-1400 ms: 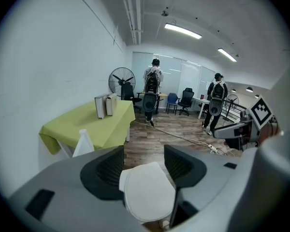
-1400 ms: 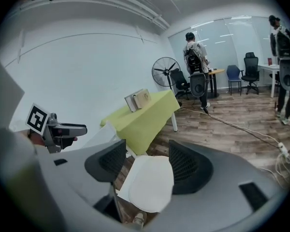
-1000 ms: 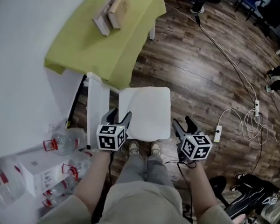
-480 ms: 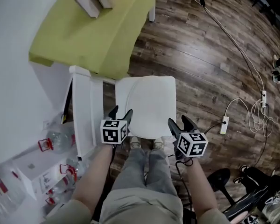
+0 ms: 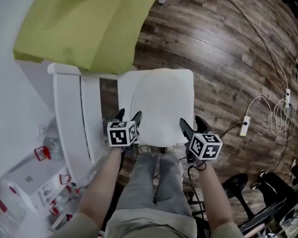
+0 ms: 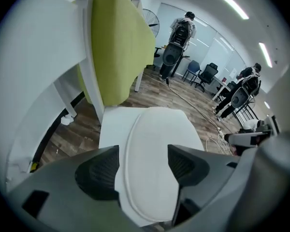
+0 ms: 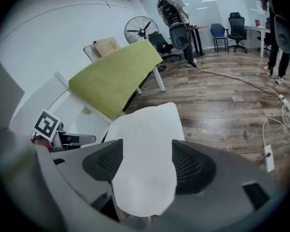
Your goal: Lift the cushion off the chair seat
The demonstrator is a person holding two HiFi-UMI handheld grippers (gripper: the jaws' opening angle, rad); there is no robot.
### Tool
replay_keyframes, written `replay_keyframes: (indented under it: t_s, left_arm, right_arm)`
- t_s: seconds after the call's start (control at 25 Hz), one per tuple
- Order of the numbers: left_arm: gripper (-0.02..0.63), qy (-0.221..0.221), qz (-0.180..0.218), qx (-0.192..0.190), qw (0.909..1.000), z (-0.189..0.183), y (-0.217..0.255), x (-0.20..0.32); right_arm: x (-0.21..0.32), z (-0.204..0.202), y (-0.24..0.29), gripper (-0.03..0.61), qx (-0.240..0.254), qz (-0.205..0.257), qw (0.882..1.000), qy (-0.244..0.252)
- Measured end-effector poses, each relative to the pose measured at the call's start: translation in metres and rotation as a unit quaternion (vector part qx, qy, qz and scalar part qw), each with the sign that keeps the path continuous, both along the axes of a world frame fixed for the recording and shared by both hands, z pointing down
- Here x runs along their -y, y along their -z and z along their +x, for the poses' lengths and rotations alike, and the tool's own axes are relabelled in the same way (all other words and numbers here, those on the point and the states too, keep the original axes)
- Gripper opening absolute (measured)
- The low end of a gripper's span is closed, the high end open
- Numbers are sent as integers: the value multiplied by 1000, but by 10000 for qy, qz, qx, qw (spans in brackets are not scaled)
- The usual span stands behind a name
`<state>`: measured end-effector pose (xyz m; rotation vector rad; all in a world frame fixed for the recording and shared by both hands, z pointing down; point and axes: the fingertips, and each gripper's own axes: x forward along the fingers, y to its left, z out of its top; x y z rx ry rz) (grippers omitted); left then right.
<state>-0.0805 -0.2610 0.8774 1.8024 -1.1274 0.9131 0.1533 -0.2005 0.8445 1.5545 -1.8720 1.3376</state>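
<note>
A white cushion (image 5: pixel 164 105) lies flat on the white chair seat (image 5: pixel 124 95). My left gripper (image 5: pixel 129 117) hovers at the cushion's near left corner and my right gripper (image 5: pixel 190 125) at its near right corner. Both point steeply down. In the left gripper view the cushion (image 6: pixel 154 149) and the seat (image 6: pixel 110 124) show through the gap of the left gripper (image 6: pixel 142 166). In the right gripper view the cushion (image 7: pixel 145 144) fills the gap of the right gripper (image 7: pixel 147 162). Both pairs of jaws are opening, with nothing pinched between them.
The chair's white backrest (image 5: pixel 72 113) stands at the left, with a green-covered table (image 5: pixel 84 29) beyond it. Water bottles and boxes (image 5: pixel 39 155) lie on the floor at the left. A power strip and cables (image 5: pixel 246 125) lie at the right. The person's legs (image 5: pixel 154 182) are just before the chair.
Both grippers have come down toward the near edge of the cushion, and the chair now looks larger and closer. The cushion has not moved.
</note>
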Motion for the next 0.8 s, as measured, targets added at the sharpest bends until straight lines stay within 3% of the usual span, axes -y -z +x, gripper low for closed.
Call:
replay_keyframes:
  t_s: [0.24, 0.56, 0.8]
  left_arm:
    - [321, 229, -402, -17, 9989, -10, -56, -11]
    - [321, 184, -660, -67, 9976, -8, -97, -31]
    - [322, 141, -528, 48, 9985, -5, -105, -35]
  right_arm:
    - [-11, 9, -58, 319, -71, -349, 9992, -175]
    - [-26, 5, -99, 325, -50, -602, 9980, -205]
    - [-39, 1, -121, 325, 5, -1050, 9937, -398]
